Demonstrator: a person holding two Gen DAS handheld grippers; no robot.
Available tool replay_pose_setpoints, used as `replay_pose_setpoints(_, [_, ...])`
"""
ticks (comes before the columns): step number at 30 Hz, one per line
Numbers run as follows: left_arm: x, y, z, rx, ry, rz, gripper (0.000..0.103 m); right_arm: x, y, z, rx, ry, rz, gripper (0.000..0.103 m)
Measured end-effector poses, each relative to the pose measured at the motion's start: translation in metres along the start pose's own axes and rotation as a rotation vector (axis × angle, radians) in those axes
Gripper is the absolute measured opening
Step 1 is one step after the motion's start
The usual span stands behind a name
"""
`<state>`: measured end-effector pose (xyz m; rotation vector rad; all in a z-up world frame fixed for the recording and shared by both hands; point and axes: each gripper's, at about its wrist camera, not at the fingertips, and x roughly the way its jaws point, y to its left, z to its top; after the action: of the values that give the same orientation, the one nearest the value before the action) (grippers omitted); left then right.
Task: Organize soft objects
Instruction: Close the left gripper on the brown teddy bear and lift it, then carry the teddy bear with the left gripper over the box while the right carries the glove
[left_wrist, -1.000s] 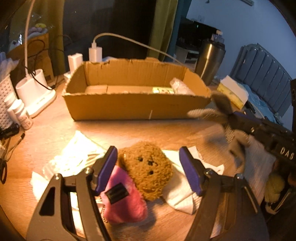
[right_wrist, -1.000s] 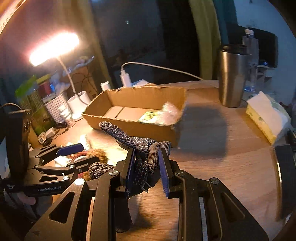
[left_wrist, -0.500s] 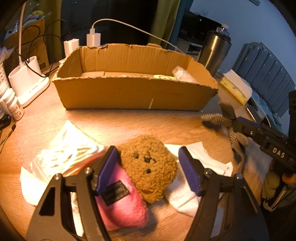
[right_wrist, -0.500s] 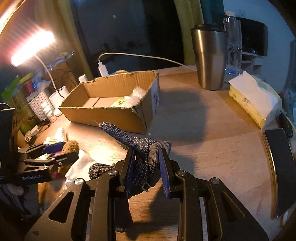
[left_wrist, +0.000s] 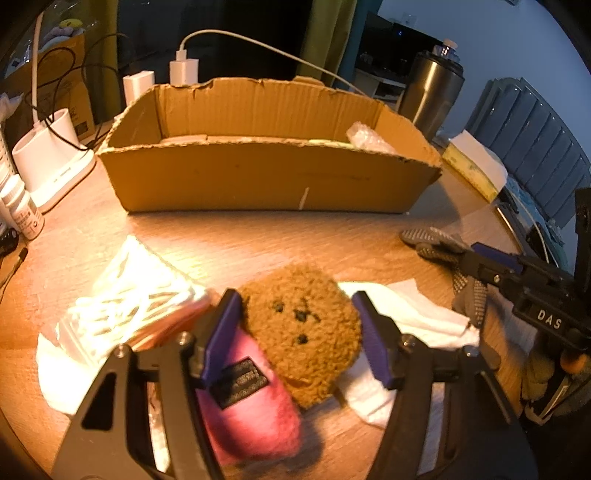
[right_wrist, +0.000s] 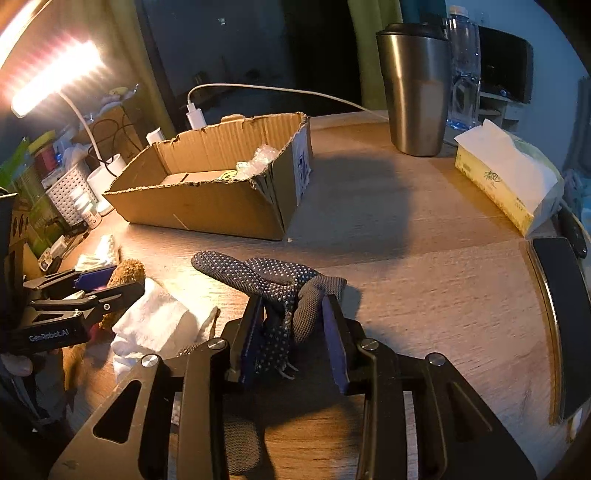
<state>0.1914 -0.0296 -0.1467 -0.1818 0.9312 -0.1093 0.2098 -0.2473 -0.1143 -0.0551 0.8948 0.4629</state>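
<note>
A brown plush bear with a pink body lies on the wooden table. My left gripper is around its head, and both purple pads touch its sides. A dark dotted glove rests on the table between the fingers of my right gripper. Those jaws are opening. The left pad still touches the glove and the right pad stands just off it. In the left wrist view the glove and right gripper are at the right. The cardboard box stands behind.
White tissue lies under and beside the bear, and a clear bag of white pieces to its left. A steel tumbler and tissue pack stand right of the box. A lamp base and bottle are at the left.
My right gripper has sunk, laid the glove on the table and widened its jaws. The left gripper's jaws have narrowed onto the bear's head.
</note>
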Motion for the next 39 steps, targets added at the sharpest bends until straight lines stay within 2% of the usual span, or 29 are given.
replay_pose_setpoints(2, [0.000,0.000,0.001,-0.006,-0.007,-0.001,0.055,0.000,0.000,-0.001,0.000,-0.004,0.002,0.030])
replay_pose_setpoints(5, [-0.002,-0.001,0.001,-0.004,-0.010,-0.008,0.052,-0.005,0.002,-0.002,-0.008,-0.014,0.008,0.026])
replay_pose_setpoints(14, [-0.023,-0.003,0.003,0.002,-0.061,-0.031,0.052,-0.023,0.007,0.007,-0.021,-0.062,0.008,0.025])
replay_pose_setpoints(24, [-0.057,-0.012,0.013,0.075,-0.153,-0.043,0.052,-0.041,0.022,0.018,-0.050,-0.113,0.009,0.025])
replay_pose_setpoints(29, [-0.058,-0.004,0.015,0.064,-0.153,-0.055,0.052,-0.049,0.034,0.023,-0.061,-0.134,0.038,0.025])
replay_pose_setpoints(36, [-0.054,0.009,0.006,0.038,-0.139,-0.050,0.052,-0.022,0.070,0.010,-0.096,-0.058,0.130,0.025])
replay_pose_setpoints(39, [-0.057,0.015,0.002,0.029,-0.143,-0.047,0.052,-0.004,0.084,0.001,-0.116,-0.010,0.132,0.025])
